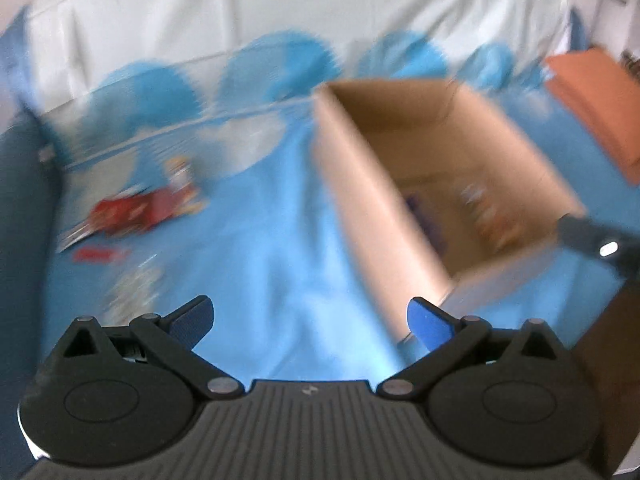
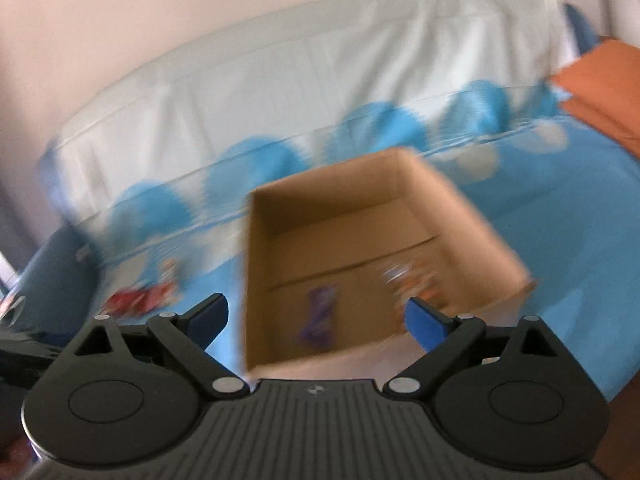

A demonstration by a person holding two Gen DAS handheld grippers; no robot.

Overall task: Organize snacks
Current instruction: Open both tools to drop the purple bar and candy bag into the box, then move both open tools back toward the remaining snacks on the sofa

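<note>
Right wrist: purple snack [image 2: 320, 316] upright (blurred)

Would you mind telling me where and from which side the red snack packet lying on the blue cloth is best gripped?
The red packet lies flat on the blue cloth, left of the box, so I would come from above with the open left gripper and pinch across its narrow width near the middle. The frames are blurred, so its exact edges are unclear.

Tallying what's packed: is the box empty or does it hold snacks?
Not empty. The open box shows a purple packet and an orange-white one on its floor.
</note>
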